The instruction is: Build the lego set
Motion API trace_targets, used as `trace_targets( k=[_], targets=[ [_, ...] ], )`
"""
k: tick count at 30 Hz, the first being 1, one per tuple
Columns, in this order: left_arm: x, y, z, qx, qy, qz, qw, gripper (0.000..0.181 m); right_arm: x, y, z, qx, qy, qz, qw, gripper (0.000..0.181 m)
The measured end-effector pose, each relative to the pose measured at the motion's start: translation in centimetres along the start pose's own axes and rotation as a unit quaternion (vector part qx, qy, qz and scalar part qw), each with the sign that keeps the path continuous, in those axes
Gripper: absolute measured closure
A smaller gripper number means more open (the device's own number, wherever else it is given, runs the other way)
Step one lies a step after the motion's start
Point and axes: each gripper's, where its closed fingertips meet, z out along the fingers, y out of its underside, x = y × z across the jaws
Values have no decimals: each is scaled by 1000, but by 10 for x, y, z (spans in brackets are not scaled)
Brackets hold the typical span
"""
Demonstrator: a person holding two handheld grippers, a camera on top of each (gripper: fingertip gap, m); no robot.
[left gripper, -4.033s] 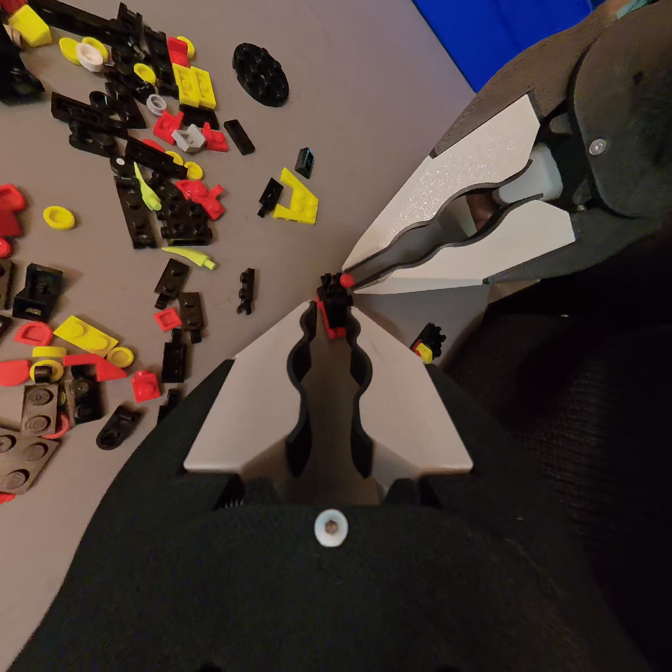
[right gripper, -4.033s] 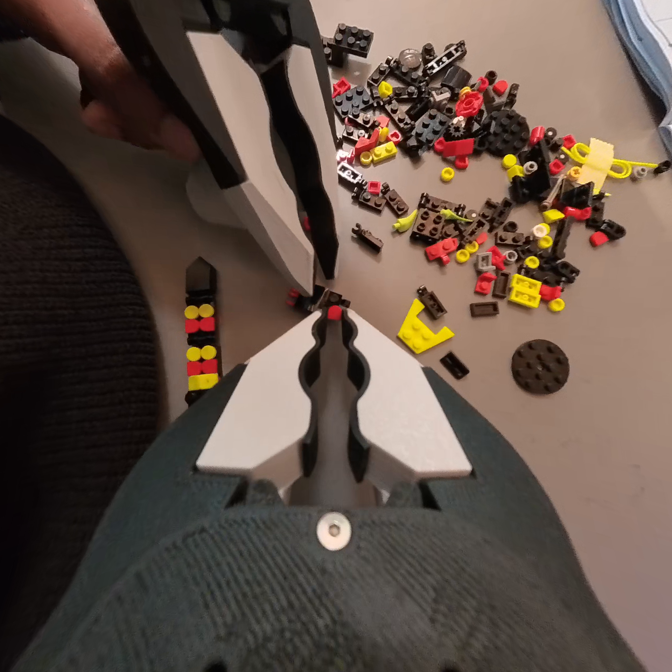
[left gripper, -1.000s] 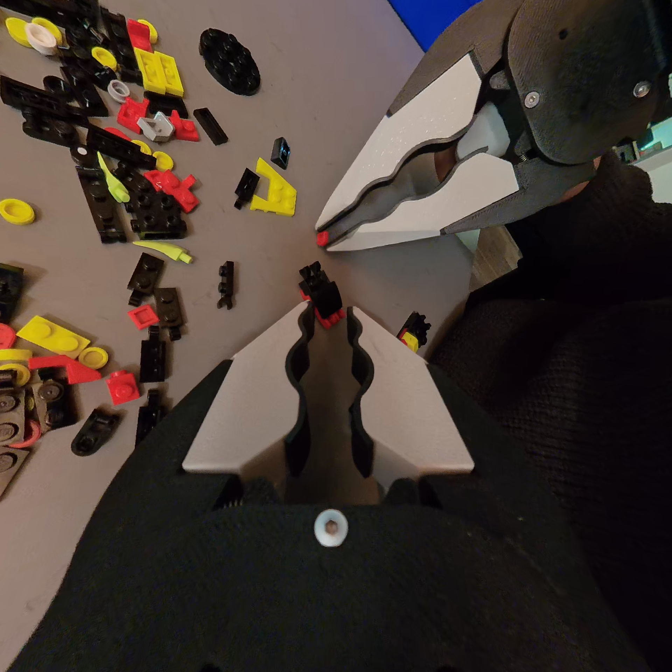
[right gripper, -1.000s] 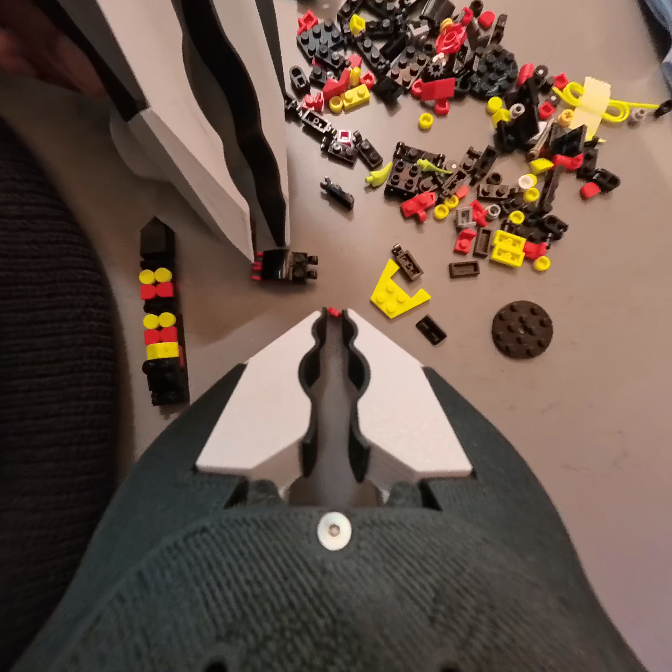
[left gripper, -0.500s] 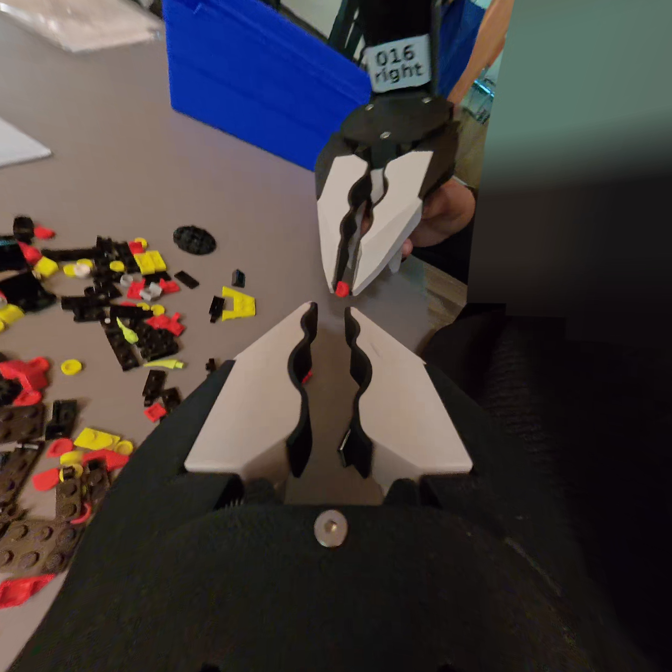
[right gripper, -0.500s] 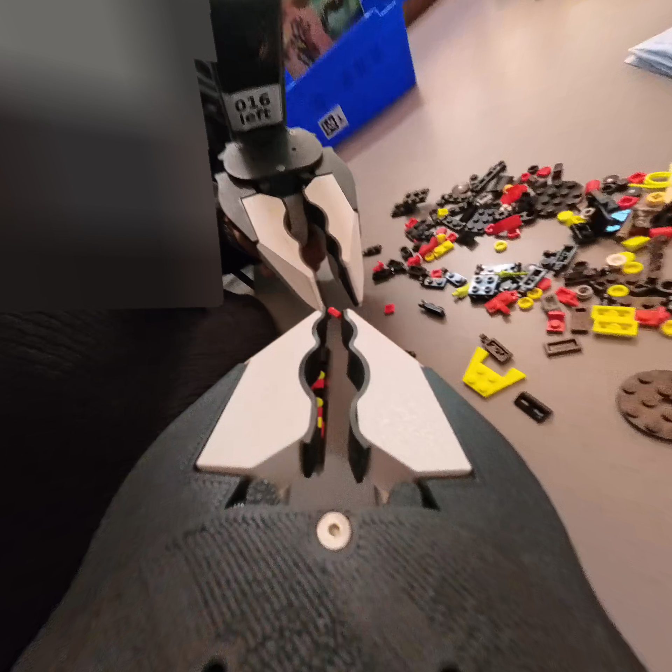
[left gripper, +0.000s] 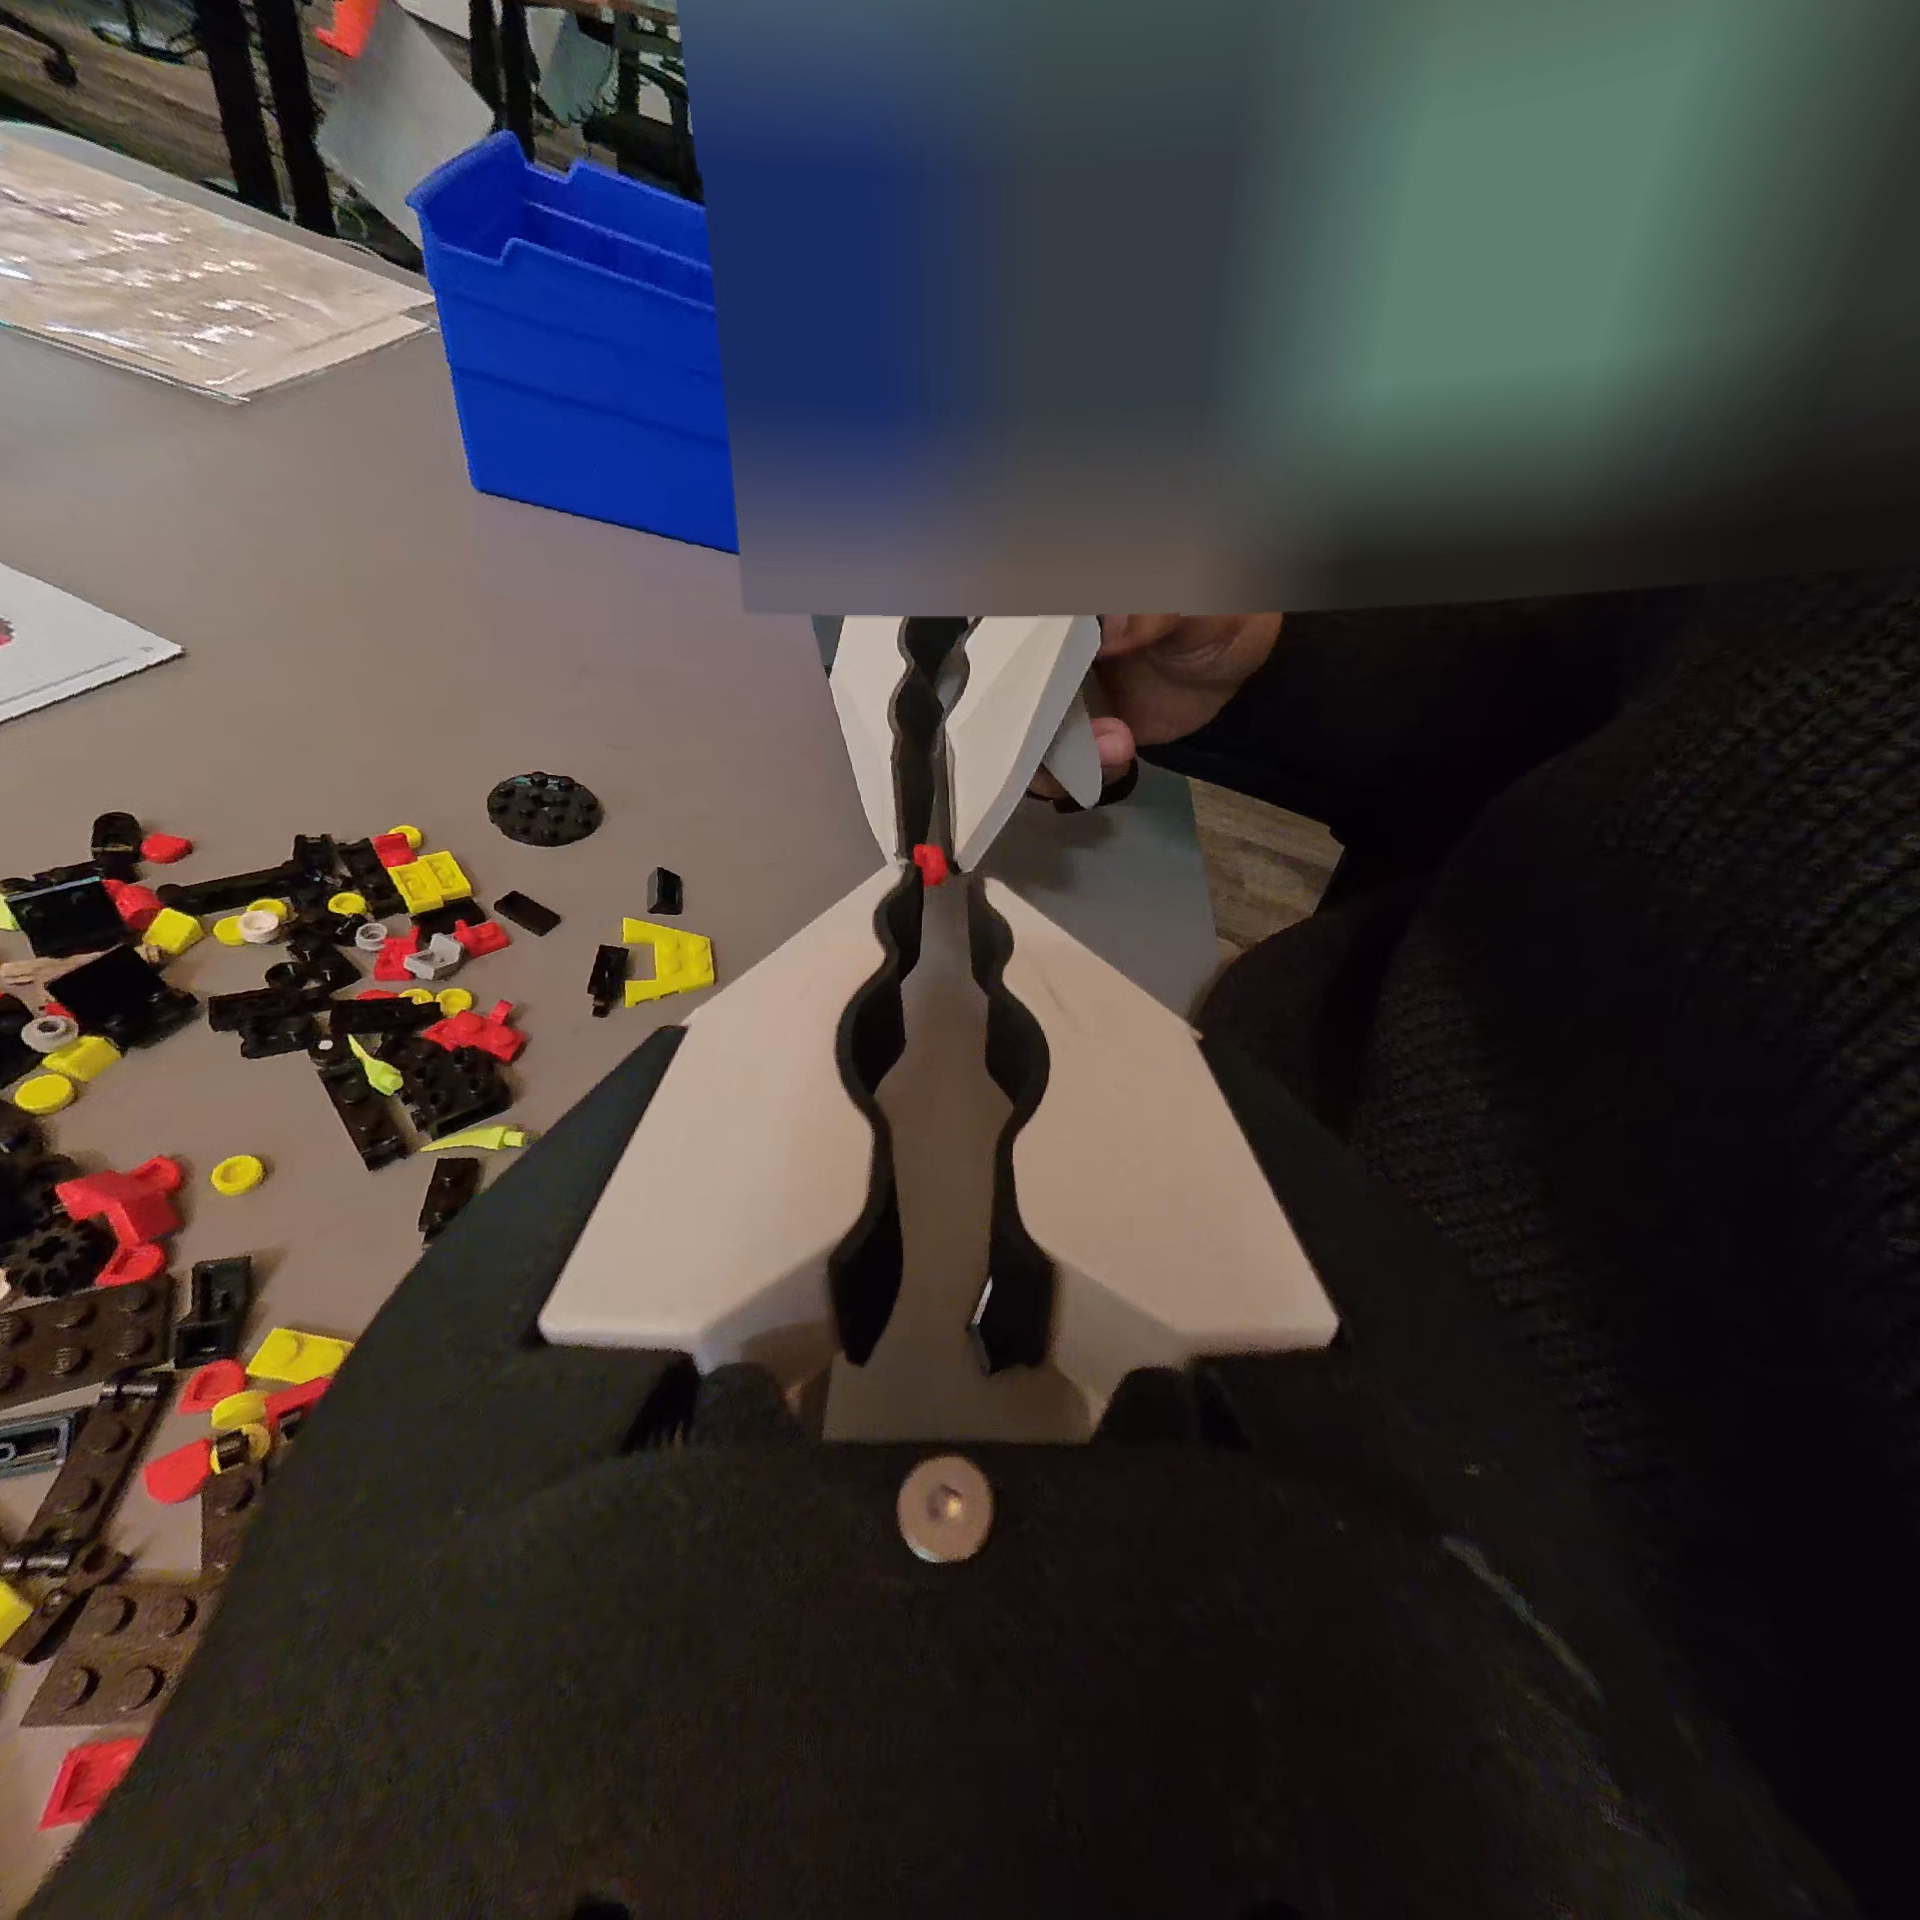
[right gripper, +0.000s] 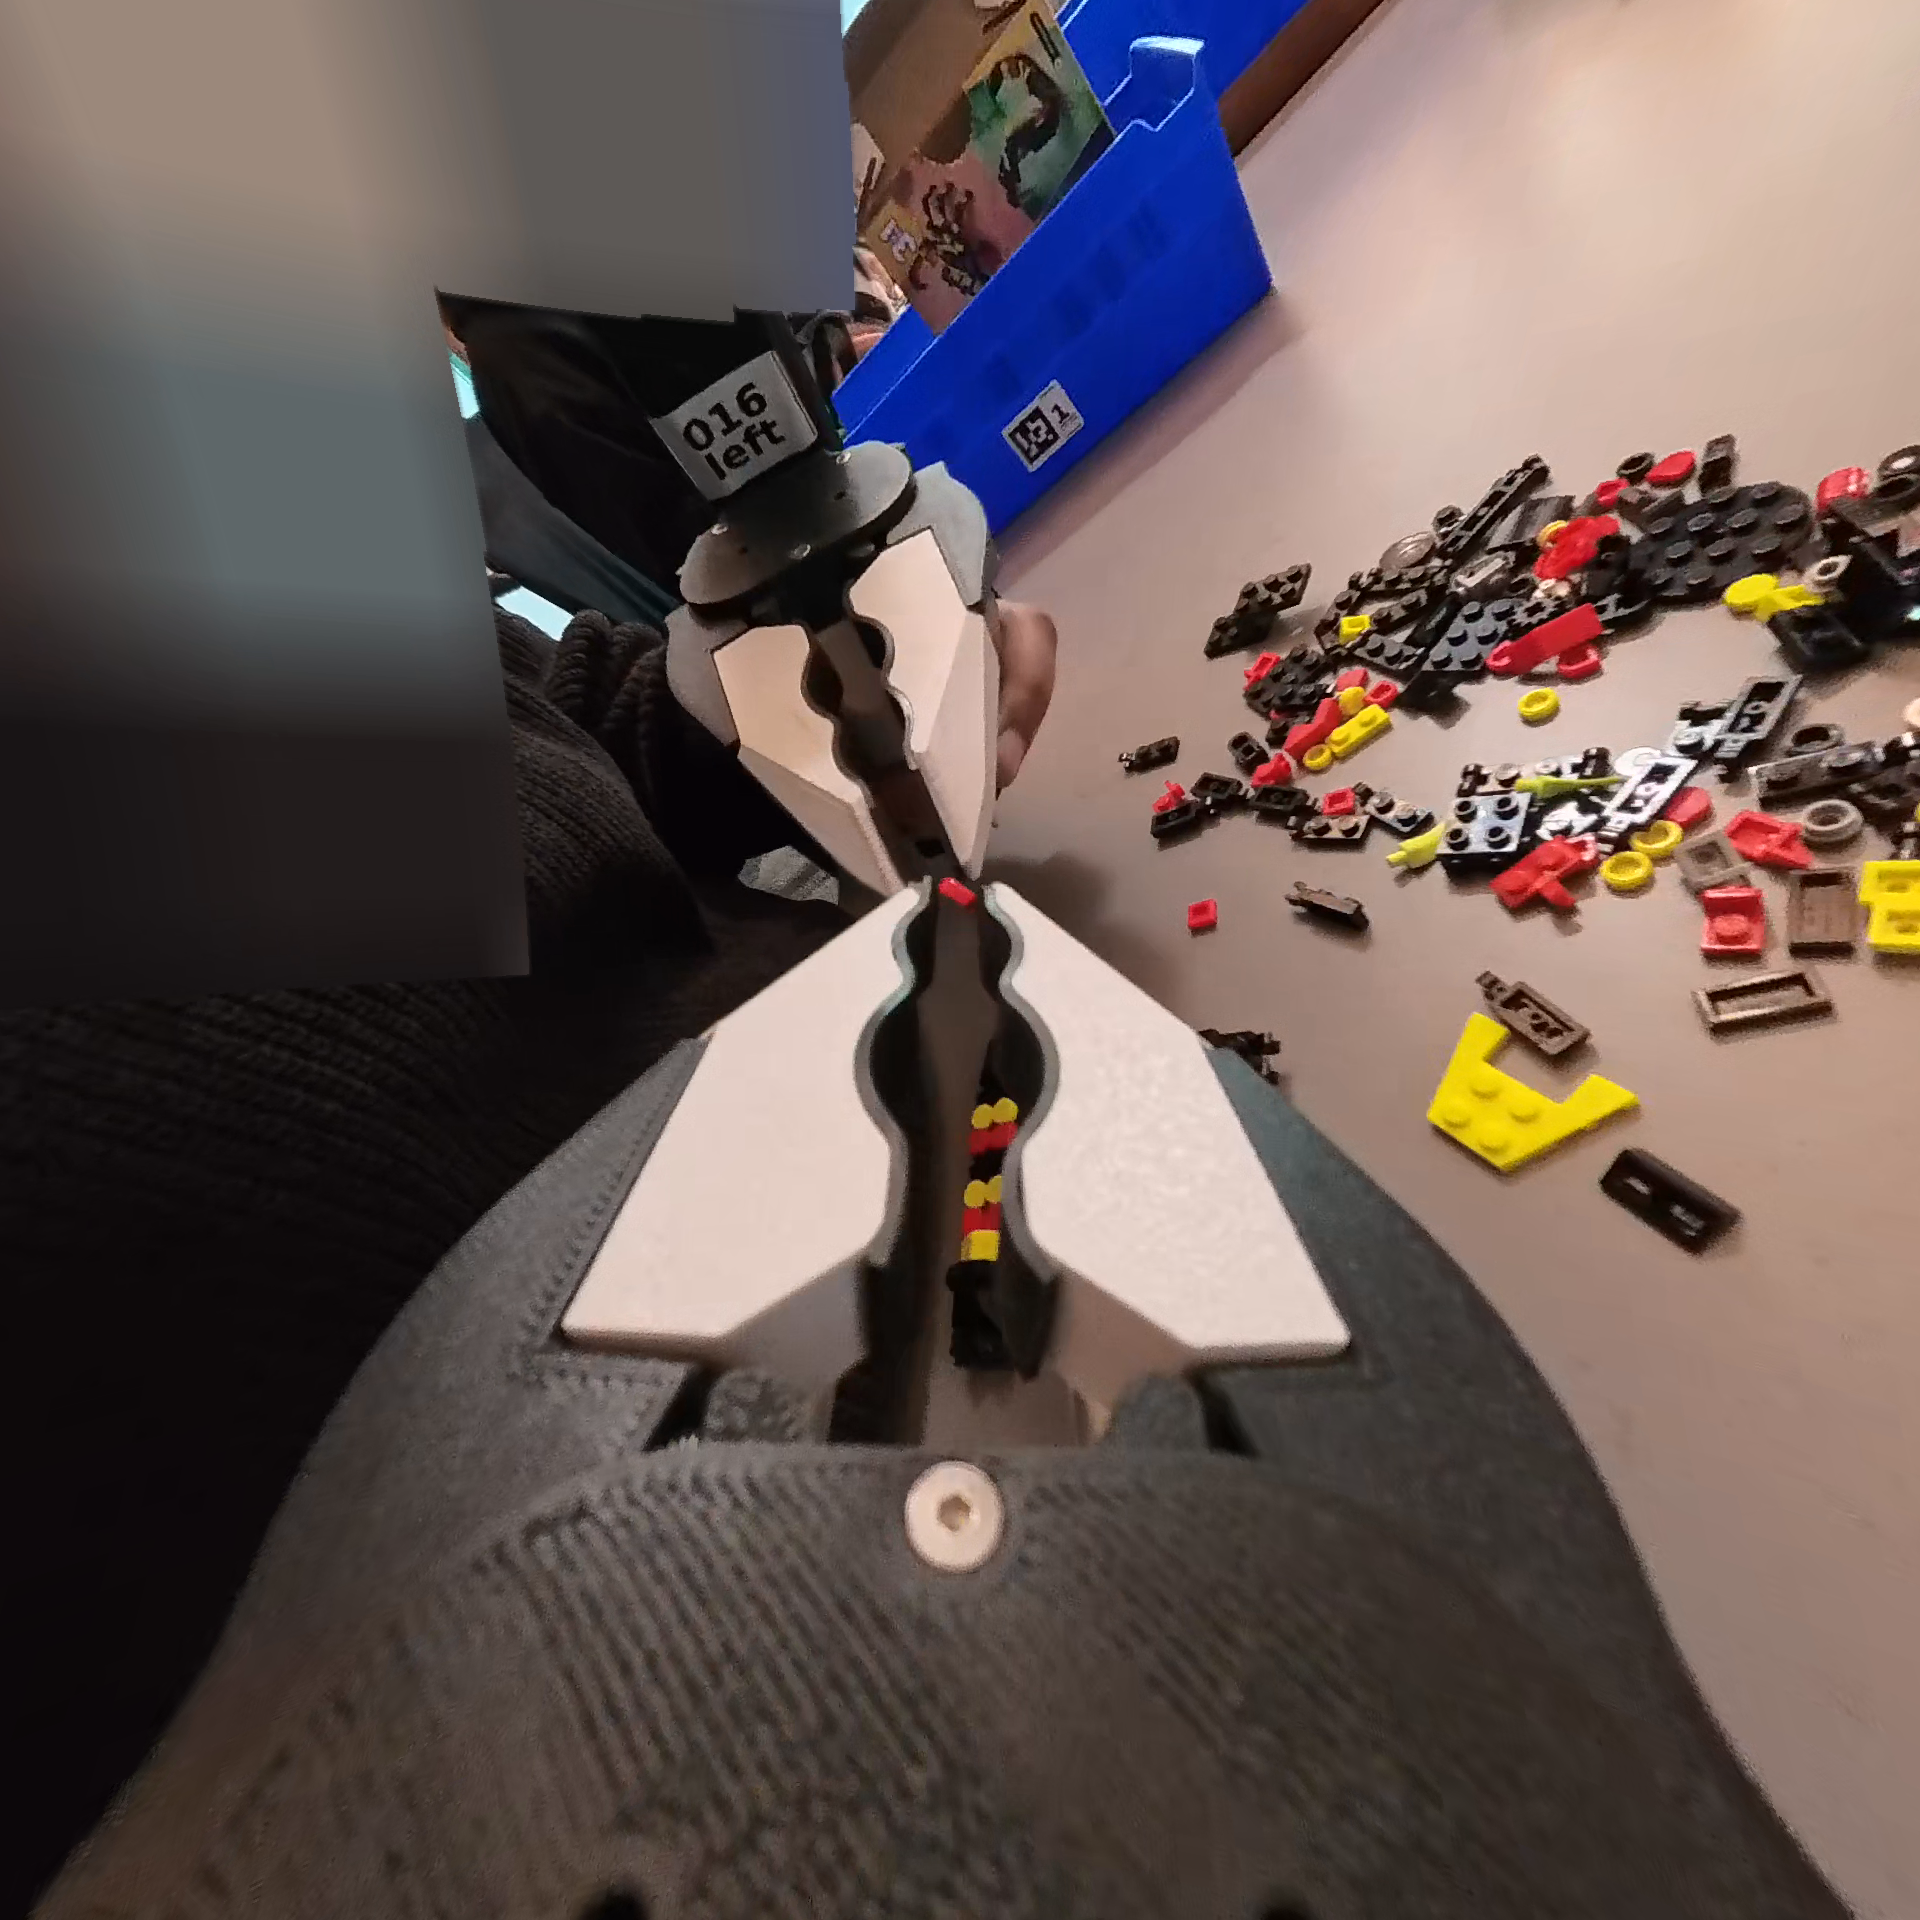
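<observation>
Right gripper (right gripper: 956,891) pinching tiny red piece (right gripper: 956,891) at fingertips, raised tip-to-tip against left gripper (left gripper: 928,883), jaws slightly parted, apparently empty; risk: piece slipping during handover, dropping among loose bricks (right gripper: 1538,790) off right.
</observation>
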Motion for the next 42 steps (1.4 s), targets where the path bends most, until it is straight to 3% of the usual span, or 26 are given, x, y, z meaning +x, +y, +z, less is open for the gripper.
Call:
trace_targets(
  k=[14,18,20,22,25,27,29,42],
  targets=[
    [0,3,1,-7,-1,4,1000,180,-1,3,2,-8,-12,10,1000,175],
    [-9,1,1,8,1,-73,997,180,3,0,-2,-7,13,-25,1000,166],
    [-17,-1,0,26,11,-159,987,180,9,-6,-7,-6,65,-92,994,145],
    [-21,-5,-2,56,47,-257,964,180,19,-9,-14,-27,153,-195,968,138],
    [-28,-6,-4,85,77,-355,928,180,28,-12,-18,-67,270,-337,899,144],
    [-28,-3,-3,82,87,-378,918,179,26,-12,-14,-80,302,-398,862,153],
    [-27,-2,-1,81,94,-390,912,180,23,-10,-8,-87,305,-421,850,160],
    [-17,-2,2,78,133,-414,897,180,17,-2,1,-87,258,-383,882,170]
  ],
)
